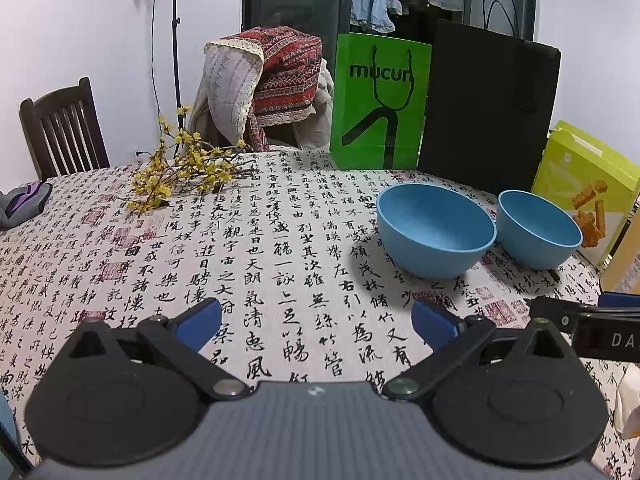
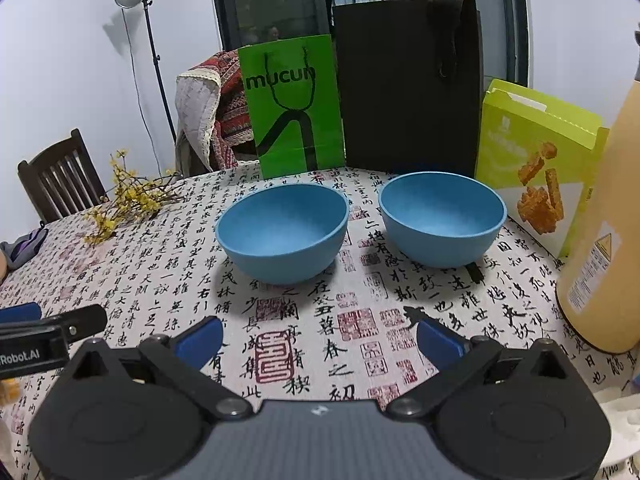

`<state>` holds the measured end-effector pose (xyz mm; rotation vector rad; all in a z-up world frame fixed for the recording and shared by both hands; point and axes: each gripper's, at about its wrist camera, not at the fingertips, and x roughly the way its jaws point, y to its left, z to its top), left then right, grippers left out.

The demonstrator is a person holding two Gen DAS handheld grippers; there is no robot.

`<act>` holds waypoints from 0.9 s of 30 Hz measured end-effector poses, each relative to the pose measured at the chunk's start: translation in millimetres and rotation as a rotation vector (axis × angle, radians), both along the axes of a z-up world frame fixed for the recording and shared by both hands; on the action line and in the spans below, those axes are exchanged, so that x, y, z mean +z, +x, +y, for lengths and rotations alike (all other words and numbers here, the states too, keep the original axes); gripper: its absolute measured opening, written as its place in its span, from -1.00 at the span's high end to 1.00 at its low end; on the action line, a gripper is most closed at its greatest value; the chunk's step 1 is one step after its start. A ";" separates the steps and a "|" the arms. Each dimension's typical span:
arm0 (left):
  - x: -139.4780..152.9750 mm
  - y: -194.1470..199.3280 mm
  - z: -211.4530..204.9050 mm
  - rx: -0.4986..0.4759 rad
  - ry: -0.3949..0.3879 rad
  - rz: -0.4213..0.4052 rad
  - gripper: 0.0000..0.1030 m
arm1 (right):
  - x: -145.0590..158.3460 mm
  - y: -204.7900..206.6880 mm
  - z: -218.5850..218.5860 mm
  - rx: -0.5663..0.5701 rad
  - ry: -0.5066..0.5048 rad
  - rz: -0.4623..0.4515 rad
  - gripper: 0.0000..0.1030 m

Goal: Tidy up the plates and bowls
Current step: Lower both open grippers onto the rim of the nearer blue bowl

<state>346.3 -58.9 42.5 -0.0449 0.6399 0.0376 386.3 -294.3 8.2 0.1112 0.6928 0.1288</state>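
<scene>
Table (image 2: 168, 264): round, covered in a cloth printed with black calligraphy and red seals.
Black bag (image 2: 408, 84): upright at the far edge.
Green bag (image 2: 294, 108): upright, just left of the black one, lettered "mucun".
Chair (image 1: 64, 128): dark wood, beyond the table's left side.
Yellow-green box (image 2: 532, 152): upright, right of the black bag.
Left bowl (image 2: 282, 232): blue, empty, upright on the cloth in front of the green bag.
Right bowl (image 2: 442, 218): blue, empty, upright, beside the first but not touching it.
Yellow flowers (image 1: 180, 172): a sprig lying at the far left.
Left gripper (image 1: 316, 322): fingers spread wide, holding nothing, above bare cloth, left of the bowls.
Right gripper (image 2: 320, 338): likewise spread and empty, near side of both bowls.
</scene>
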 end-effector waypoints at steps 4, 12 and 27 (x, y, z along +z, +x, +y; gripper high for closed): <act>0.1 4.5 -2.5 0.008 -0.002 0.002 -1.00 | -2.6 8.9 0.8 0.010 0.002 0.006 -1.00; 0.7 17.9 -4.6 0.029 -0.017 0.010 -1.00 | -7.6 26.0 3.0 0.032 0.017 0.019 -1.00; -1.0 54.3 -16.4 0.051 -0.026 0.018 -1.00 | -12.2 72.2 -7.2 0.027 0.064 0.039 -1.00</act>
